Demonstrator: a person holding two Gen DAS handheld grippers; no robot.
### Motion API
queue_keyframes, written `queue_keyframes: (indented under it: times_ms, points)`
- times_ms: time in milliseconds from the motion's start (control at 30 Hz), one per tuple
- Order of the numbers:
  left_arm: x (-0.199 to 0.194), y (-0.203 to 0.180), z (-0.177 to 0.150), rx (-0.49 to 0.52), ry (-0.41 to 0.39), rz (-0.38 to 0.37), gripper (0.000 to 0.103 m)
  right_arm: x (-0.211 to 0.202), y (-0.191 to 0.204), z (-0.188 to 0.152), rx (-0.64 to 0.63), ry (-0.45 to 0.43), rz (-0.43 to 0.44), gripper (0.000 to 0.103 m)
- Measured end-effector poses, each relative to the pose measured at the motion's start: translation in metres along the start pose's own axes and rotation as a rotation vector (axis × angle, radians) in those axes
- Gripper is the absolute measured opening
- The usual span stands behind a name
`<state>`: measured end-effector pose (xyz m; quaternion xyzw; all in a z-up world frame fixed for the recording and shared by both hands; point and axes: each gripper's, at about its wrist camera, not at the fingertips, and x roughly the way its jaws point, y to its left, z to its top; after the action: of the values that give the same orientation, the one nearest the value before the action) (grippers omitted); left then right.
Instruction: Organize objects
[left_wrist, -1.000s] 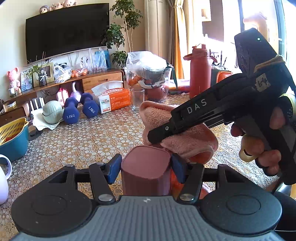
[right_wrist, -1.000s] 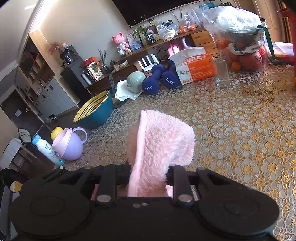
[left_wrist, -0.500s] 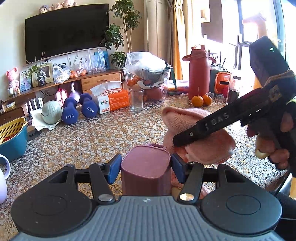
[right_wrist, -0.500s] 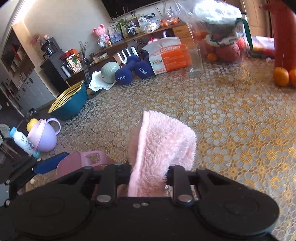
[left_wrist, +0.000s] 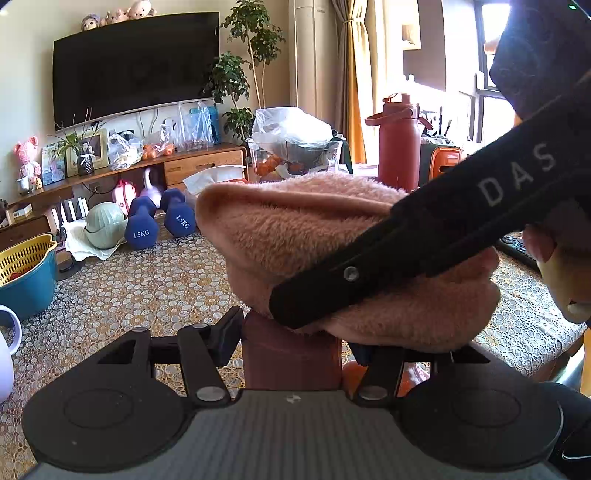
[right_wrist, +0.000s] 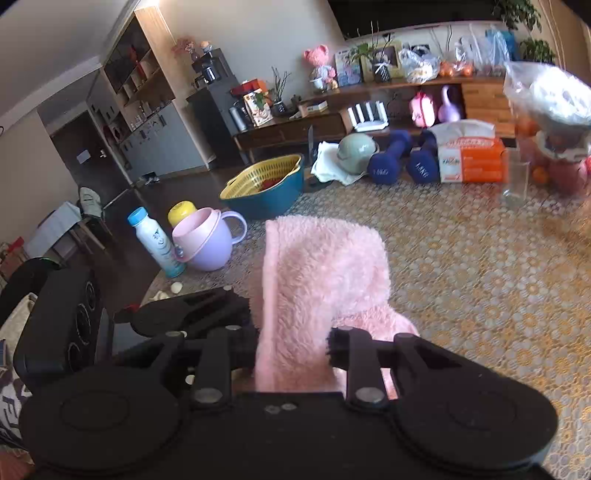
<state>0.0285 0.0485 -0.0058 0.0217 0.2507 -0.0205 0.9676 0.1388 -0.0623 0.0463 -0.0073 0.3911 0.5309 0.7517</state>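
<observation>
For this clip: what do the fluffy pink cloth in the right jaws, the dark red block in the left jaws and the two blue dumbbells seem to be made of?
Fluffy pink cloth: soft plush or fleece fabric, by its long shaggy pile and limp folds. Dark red block: probably matte plastic or silicone, smooth with rounded corners and no shine; uncertain. Two blue dumbbells: likely a matte vinyl or neoprene coating over a heavy core, from the even colour and printed weight marks.

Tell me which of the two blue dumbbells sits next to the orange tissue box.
The right-hand dumbbell: it lies beside the tissue box; the other dumbbell lies by the green helmet.
</observation>
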Motion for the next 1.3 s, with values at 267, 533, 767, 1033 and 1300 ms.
queue_keyframes:
  times_ms: [267, 533, 767, 1033, 1300]
  points:
    - [0.003, -0.001, -0.001, 0.01, -0.005, 0.007, 0.058, 0.012, -0.018, -0.001, 0.078, 0.02, 0.025, 0.023]
    - [0.003, -0.002, -0.001, 0.022, -0.008, 0.002, 0.058, 0.01, -0.03, 0.0, 0.11, -0.046, -0.06, 0.022]
    - [0.003, 0.001, -0.001, 0.025, 0.002, -0.009, 0.058, 0.008, -0.065, -0.011, 0.223, -0.063, -0.131, 0.023]
    - [0.001, 0.002, -0.002, 0.009, 0.01, -0.007, 0.058, -0.024, -0.069, -0.034, 0.1, -0.024, -0.374, 0.023]
    - [0.001, 0.0, -0.001, 0.009, 0.019, 0.001, 0.058, 0.004, -0.042, -0.074, -0.321, 0.209, -0.596, 0.027]
